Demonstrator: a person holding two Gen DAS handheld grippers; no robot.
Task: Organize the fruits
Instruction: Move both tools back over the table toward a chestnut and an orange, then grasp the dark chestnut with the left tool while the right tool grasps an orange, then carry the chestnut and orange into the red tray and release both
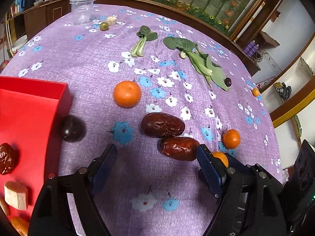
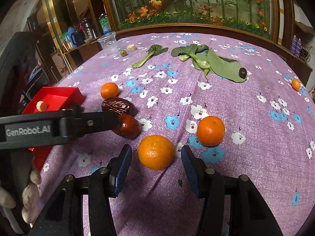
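Observation:
My left gripper (image 1: pixel 155 153) is open and empty above the purple cloth, its right finger beside a red date (image 1: pixel 178 148). A second date (image 1: pixel 162 124) lies just beyond, a tangerine (image 1: pixel 127 93) further off, and a dark plum (image 1: pixel 72 128) sits against the red box (image 1: pixel 29 106). The box holds a date (image 1: pixel 6 158) and a pale chunk (image 1: pixel 15 195). My right gripper (image 2: pixel 155 155) is open with a tangerine (image 2: pixel 156 152) between its fingertips, not gripped. Another tangerine (image 2: pixel 210 130) lies to its right. The left gripper's body (image 2: pixel 59 126) crosses the right wrist view.
Bok choy stalks (image 1: pixel 142 41) and leaves (image 1: pixel 202 63) lie at the back, with a dark fruit (image 1: pixel 228 81) on a leaf. A clear plastic cup (image 1: pixel 82 9), a green fruit (image 1: pixel 104 26) and a pale chunk (image 1: pixel 111 20) stand far left. A small orange (image 1: pixel 255 92) is near the right edge.

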